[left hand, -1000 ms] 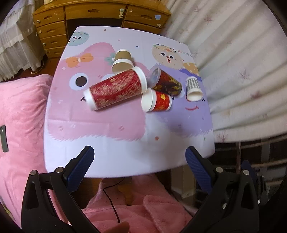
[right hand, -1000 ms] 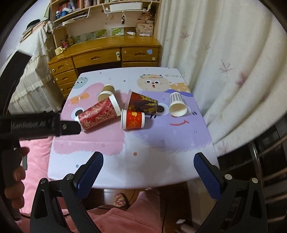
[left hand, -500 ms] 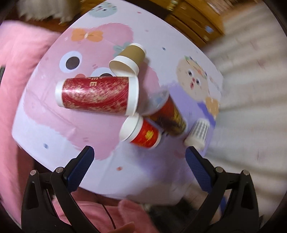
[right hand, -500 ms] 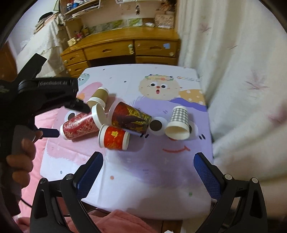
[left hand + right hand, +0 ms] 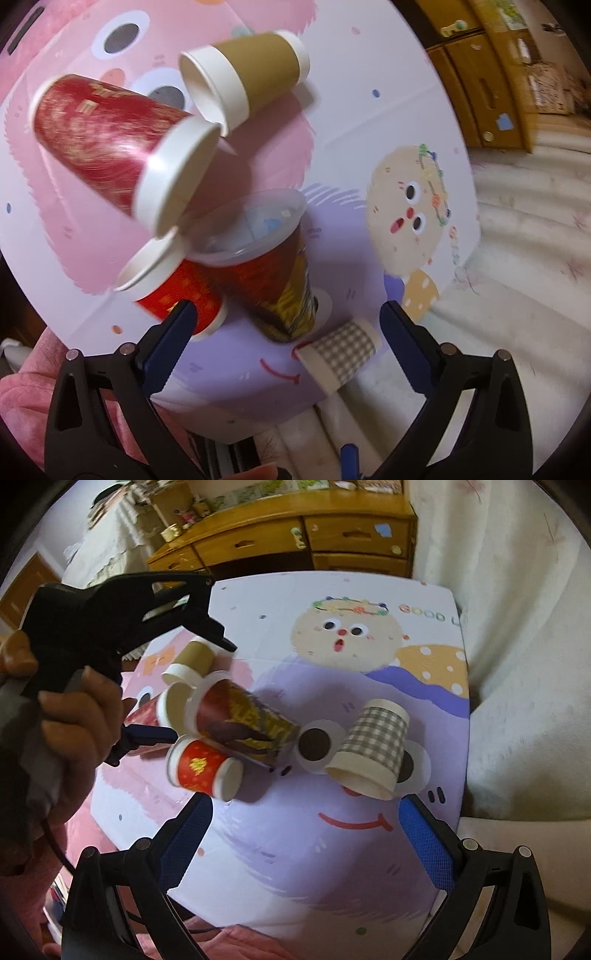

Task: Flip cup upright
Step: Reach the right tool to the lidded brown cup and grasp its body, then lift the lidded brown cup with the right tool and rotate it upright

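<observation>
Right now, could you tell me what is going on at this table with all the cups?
A person holds a gripper in each hand above a cartoon-print table where five cups lie on their sides. The left gripper, open, hangs over the clustered ones: the big red cup, brown cup, dark cup and small red cup. The right gripper, also open, faces the checked cup. Nothing is gripped or upright.

Soft, dim indoor light gives both views a warm cast. The left wrist view is smeared by motion blur, worst on the large red cup (image 5: 107, 140), whose side carries a pale glare patch. Cups throw soft shadows onto the desk (image 5: 332, 849). Fisheye bending curves the desk edges, and dark vignettes fill the corners.
</observation>
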The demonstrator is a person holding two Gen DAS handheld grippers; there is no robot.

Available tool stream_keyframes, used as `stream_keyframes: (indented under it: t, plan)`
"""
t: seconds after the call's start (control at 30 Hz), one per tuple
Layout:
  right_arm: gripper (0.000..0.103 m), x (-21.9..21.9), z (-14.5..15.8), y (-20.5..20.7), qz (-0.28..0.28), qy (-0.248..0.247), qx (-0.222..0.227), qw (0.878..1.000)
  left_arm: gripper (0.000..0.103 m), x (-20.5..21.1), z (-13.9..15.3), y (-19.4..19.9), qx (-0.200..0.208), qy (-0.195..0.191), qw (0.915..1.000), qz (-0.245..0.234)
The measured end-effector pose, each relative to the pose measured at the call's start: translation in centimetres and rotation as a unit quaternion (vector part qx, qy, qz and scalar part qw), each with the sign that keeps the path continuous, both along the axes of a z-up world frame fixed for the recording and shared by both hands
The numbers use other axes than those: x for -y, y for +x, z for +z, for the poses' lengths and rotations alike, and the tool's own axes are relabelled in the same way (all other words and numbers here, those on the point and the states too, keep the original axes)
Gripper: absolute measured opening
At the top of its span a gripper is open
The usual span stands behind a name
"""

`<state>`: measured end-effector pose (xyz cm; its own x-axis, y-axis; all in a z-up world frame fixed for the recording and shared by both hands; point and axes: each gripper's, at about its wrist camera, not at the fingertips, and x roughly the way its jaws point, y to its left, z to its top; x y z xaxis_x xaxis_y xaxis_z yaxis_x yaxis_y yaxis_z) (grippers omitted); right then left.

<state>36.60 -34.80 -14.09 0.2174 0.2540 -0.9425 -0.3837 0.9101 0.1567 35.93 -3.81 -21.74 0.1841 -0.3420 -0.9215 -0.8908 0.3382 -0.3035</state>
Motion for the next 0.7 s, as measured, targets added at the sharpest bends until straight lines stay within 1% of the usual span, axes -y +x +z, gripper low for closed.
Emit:
stream_keyframes:
  t: [0.07,0.17,0.2,0.27,0.37,0.43,0.5,0.57,0.7]
  plan:
    - [0.102,1.2,-1.0,1.3,-0.018,0.008,-0.016,1.000,0.095,0.4,-1.3,1.2,-0.010,-0.001,0.9999,0.005]
    - [0.103,3.1,-1.9,2.5,-0.042,0.021,-0.028,0.999,0.091,0.7,-2.7,2.6,-0.038,0.018,0.9991,0.004]
    - [0.103,3.7,-2.1,2.9,-0.047,0.021,-0.030,0.998,0.091,0.8,-3.3,3.1,-0.042,0.017,0.9990,0.004]
    - [0.103,4.6,-2.4,3.3,-0.054,0.021,-0.036,0.998,0.091,1.1,-4.0,3.9,-0.054,0.019,0.9984,0.000]
    - [0.103,5.7,-3.0,4.0,-0.069,0.023,-0.042,0.996,0.090,1.7,-4.9,5.4,-0.068,0.038,0.9969,-0.015]
    - [0.103,6.3,-3.2,4.3,-0.080,0.026,-0.045,0.995,0.086,2.1,-5.5,6.3,-0.076,0.048,0.9955,-0.029]
    - [0.103,6.7,-3.4,4.5,-0.089,0.027,-0.046,0.995,0.074,2.5,-6.1,7.5,-0.080,0.059,0.9943,-0.040]
    - [0.103,7.1,-3.3,4.4,-0.096,0.028,-0.045,0.994,0.072,3.0,-6.6,8.5,-0.081,0.063,0.9935,-0.049]
    - [0.103,7.9,-3.2,4.2,-0.117,0.032,-0.044,0.992,0.071,3.9,-6.6,10.1,-0.087,0.081,0.9902,-0.074]
